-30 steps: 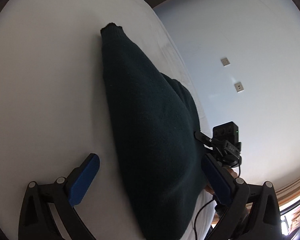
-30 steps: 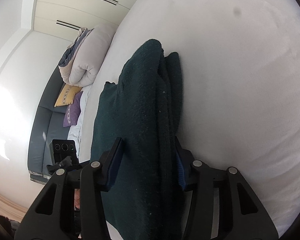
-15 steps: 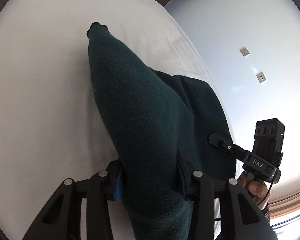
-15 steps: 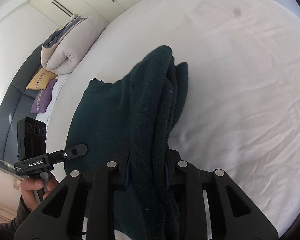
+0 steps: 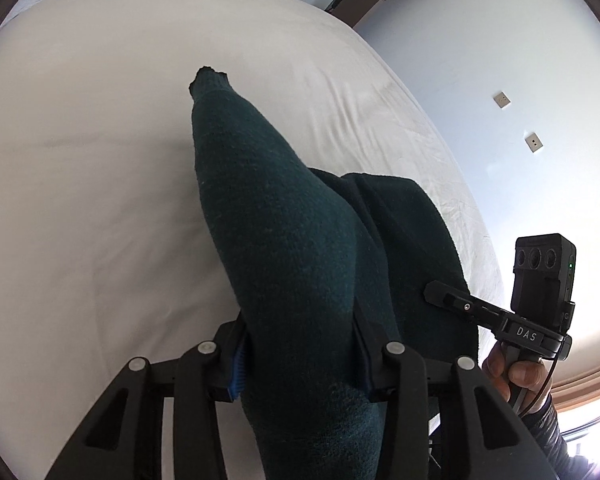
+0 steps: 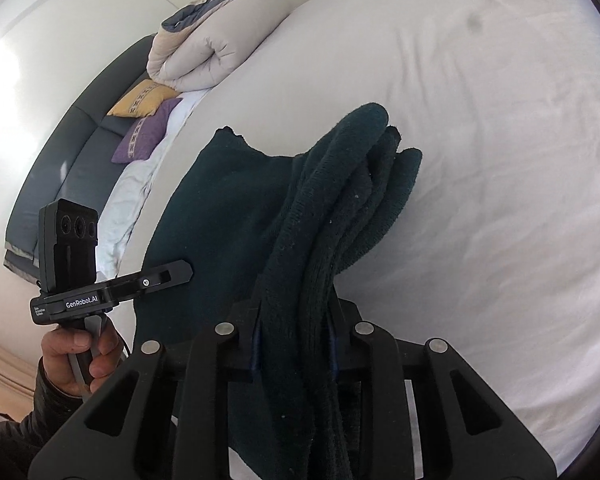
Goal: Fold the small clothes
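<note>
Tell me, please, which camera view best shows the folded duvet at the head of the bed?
The right wrist view: the folded duvet sits whole and in focus beside the yellow pillow and purple pillow. The left wrist view catches only a pale sliver of bedding at its top edge, too cropped to identify, behind the dark green sweater.

Dark green sweater (image 5: 284,248) hides hand-held gripper pad faces; garment's lower end cut off by frame bottom.
</note>
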`<state>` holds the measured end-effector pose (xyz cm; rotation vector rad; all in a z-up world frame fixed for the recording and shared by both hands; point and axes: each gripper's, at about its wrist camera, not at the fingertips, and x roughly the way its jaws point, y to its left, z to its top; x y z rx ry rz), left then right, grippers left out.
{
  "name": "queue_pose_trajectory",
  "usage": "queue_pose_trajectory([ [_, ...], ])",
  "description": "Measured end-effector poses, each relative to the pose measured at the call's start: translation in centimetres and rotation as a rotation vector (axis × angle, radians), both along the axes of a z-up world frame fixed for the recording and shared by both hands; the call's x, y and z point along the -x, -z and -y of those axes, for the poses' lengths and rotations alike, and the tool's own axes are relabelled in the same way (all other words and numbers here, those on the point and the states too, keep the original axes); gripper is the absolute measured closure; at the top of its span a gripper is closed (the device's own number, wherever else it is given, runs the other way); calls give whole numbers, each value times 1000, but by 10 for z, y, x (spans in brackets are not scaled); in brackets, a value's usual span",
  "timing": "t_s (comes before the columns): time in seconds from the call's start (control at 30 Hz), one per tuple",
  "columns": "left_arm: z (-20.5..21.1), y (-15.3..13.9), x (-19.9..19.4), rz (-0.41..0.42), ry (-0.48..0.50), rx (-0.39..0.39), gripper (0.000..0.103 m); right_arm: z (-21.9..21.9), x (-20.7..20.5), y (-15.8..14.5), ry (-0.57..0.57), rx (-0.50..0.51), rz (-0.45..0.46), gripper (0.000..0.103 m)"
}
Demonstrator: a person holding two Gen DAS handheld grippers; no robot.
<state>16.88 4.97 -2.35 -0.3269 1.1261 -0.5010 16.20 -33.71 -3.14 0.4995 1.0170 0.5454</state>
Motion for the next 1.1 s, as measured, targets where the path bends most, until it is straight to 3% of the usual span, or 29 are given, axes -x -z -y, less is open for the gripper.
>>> queue_pose_trajectory([
  [0.17,-12,28,15,-19,-26,15,58,-33,29,21,9,24,-14,81],
  [0.27,-18,44,12,-44,-57,56,49,-21,27,47,74,-53,-86,79],
  [0.37,-13,49,8,-31,-59,48,39,6,31,79,107,-119,-120,76],
  [0.43,-9,50,7,-18,-63,39,34,10,36,84,114,-162,-95,76],
  [0.57,-8,46,11,6,-88,27,33,17,40,82,132,-145,-86,71],
  [0.67,-8,32,27,65,-106,-22,33,33,36,66,196,-113,-66,57],
  [0.77,-8,7,50,182,-130,-65,30,55,45,53,280,-107,-46,57],
  [0.83,-4,-16,71,299,-156,-106,11,70,58,37,343,-62,-4,56],
  [0.93,8,-57,111,527,-198,-212,0,76,86,2,407,24,121,50],
  [1.0,19,-82,140,685,-214,-287,0,72,105,-28,433,97,226,44],
  [1.1,36,-111,173,834,-226,-416,0,59,134,-73,467,221,385,32],
])
